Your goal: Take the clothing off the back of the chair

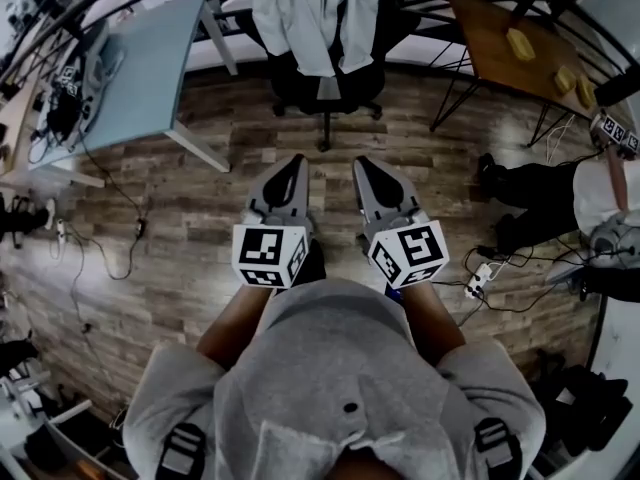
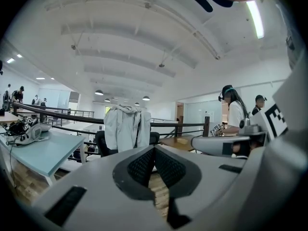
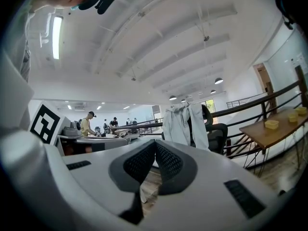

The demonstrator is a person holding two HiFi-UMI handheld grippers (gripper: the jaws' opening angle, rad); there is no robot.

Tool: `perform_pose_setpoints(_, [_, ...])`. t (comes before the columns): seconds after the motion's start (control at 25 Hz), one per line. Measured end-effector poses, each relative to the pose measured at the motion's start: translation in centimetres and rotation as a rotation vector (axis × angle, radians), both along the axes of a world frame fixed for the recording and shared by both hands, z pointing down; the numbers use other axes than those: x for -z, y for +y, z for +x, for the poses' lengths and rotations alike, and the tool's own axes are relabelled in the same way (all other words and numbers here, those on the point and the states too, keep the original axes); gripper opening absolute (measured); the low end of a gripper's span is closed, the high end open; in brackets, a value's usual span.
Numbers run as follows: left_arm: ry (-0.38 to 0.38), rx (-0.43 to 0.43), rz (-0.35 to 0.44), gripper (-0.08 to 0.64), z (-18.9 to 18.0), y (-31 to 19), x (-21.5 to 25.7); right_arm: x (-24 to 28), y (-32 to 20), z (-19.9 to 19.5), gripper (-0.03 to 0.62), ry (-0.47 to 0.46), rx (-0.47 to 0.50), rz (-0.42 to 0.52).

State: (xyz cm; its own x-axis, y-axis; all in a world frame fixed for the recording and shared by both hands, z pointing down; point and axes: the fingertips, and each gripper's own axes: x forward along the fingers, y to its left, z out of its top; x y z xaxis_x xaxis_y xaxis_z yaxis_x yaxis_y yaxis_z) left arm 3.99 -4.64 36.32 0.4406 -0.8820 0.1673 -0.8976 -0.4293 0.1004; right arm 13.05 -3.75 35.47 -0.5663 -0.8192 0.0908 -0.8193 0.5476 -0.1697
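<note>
Grey hooded top (image 1: 340, 368) on the person's shoulders fills the bottom of the head view. Ahead of it the left gripper (image 1: 296, 160) and right gripper (image 1: 361, 162) point side by side toward a black swivel office chair (image 1: 327, 90), each with its jaws closed together on nothing. A pale grey jacket (image 1: 312, 16) hangs over the chair's back, well apart from both grippers. Left of the chair stands a light blue table (image 1: 150, 63), and right of it a brown wooden table (image 1: 500, 38). Only the head view shows the chair's base on the plank floor (image 1: 200, 218). Only the gripper views show the jacket's hanging front (image 2: 126, 126) (image 3: 183, 124).
</note>
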Motion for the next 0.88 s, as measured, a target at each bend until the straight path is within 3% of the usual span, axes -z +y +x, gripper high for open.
perform_pose_setpoints(0.88, [0.039, 0.008, -0.016, 0.011, -7.4, -14.4, 0.0, 0.1, -14.1, -7.1, 0.015, 0.022, -0.002, -0.023])
